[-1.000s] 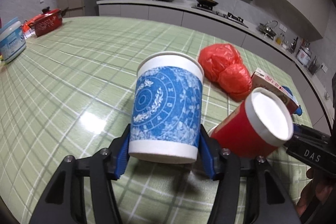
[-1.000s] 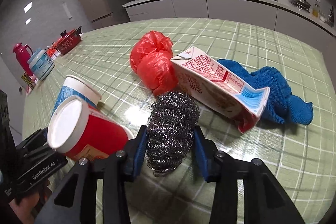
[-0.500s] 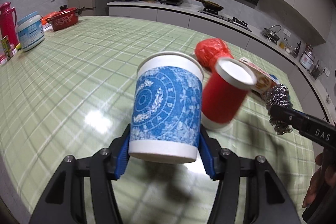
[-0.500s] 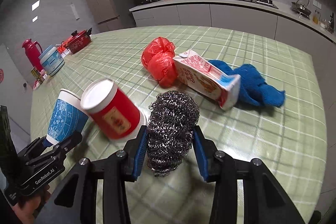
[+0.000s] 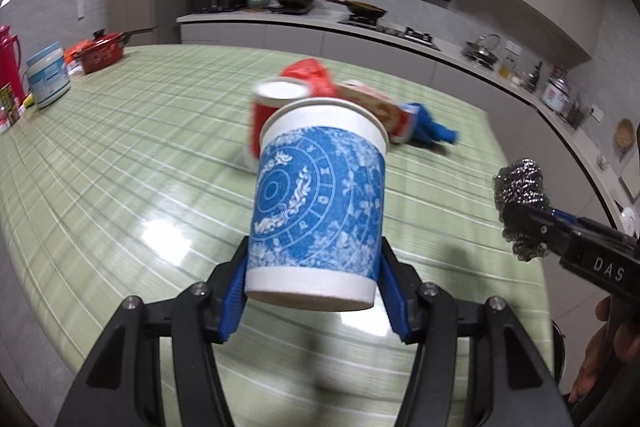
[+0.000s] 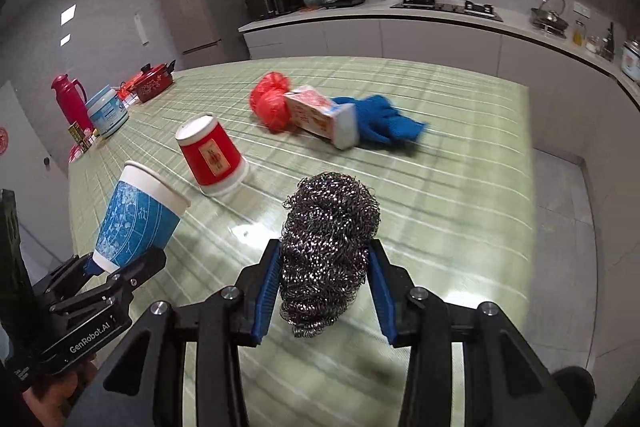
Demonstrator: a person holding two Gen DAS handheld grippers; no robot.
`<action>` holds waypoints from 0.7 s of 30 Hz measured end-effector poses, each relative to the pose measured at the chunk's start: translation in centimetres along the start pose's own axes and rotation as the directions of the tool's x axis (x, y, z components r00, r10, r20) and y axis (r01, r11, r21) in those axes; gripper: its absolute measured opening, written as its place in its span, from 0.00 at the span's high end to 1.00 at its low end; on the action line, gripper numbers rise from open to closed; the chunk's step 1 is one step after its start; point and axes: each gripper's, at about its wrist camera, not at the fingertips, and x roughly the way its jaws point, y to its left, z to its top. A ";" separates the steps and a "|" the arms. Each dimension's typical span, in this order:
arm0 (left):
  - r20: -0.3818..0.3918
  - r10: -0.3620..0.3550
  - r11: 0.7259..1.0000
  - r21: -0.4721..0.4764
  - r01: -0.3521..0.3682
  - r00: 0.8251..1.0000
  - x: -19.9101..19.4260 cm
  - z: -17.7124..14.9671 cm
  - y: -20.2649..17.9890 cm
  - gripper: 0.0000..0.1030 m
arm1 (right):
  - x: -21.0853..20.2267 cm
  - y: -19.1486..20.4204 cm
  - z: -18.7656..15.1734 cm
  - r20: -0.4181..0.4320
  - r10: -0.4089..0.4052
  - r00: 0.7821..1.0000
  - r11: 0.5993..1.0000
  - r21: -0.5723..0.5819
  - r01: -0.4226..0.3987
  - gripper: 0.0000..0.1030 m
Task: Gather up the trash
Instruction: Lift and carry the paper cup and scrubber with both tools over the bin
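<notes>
My left gripper [image 5: 314, 291] is shut on a blue-patterned paper cup [image 5: 318, 203] and holds it upright, well above the green checked table [image 5: 120, 155]. The cup also shows in the right wrist view [image 6: 136, 219]. My right gripper [image 6: 324, 291] is shut on a steel wool scrubber [image 6: 328, 247], also lifted off the table; it shows at the right of the left wrist view [image 5: 520, 203]. A red paper cup [image 6: 212, 155] stands upside down on the table. Behind it lie a red plastic bag [image 6: 270, 103], a milk carton [image 6: 324, 115] and a blue cloth [image 6: 384, 119].
At the table's far left stand a red thermos [image 6: 70, 103], a white tub [image 6: 106, 111] and a red pot [image 6: 154, 83]. A kitchen counter [image 6: 400, 15] with pans runs along the back wall. The table's right edge [image 6: 532, 187] drops to the grey floor.
Both grippers have risen and pulled back from the table with their loads. The red cup, tilted a second ago, now stands upside down on the table, farther away.
</notes>
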 end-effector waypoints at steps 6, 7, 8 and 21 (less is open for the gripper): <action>0.008 -0.048 0.998 0.047 0.048 0.999 -1.7 -1.4 -4.2 0.43 | -4.3 -3.1 -2.4 0.017 -0.032 0.999 0.999 0.028 0.031 0.57; 0.008 -0.054 0.997 0.054 0.054 0.998 -2.0 -1.7 -4.9 0.43 | -5.0 -3.6 -2.9 0.018 -0.036 0.999 0.999 0.032 0.036 0.57; 0.008 -0.061 0.996 0.062 0.060 0.998 -2.2 -2.0 -5.6 0.43 | -5.7 -4.2 -3.4 0.019 -0.042 0.999 0.998 0.037 0.041 0.57; -0.008 -0.164 0.976 0.143 0.164 0.986 -5.2 -6.5 -14.7 0.43 | -13.9 -11.9 -10.0 0.023 -0.141 0.990 0.984 0.112 0.138 0.57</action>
